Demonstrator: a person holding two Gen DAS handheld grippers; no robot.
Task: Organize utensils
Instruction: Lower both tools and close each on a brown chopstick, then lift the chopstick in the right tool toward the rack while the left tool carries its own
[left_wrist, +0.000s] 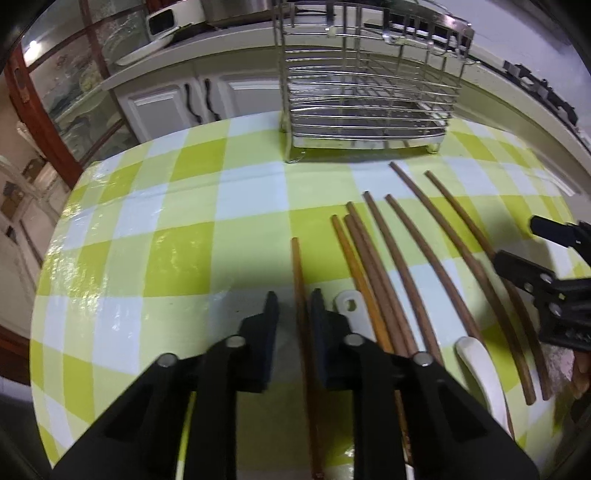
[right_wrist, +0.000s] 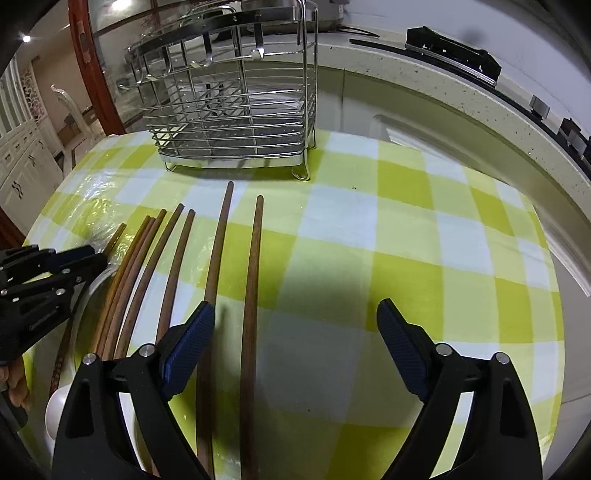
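1. A green-and-white checked tablecloth (left_wrist: 155, 229) is covering the table.
2. A pale countertop (right_wrist: 424, 74) is curving behind it.
3. White cabinet doors (left_wrist: 159, 107) with dark handles are standing below the countertop.

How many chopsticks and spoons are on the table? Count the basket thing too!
Wooden chopsticks: 8
White spoons: 2
Metal rack: 1
Total: 11
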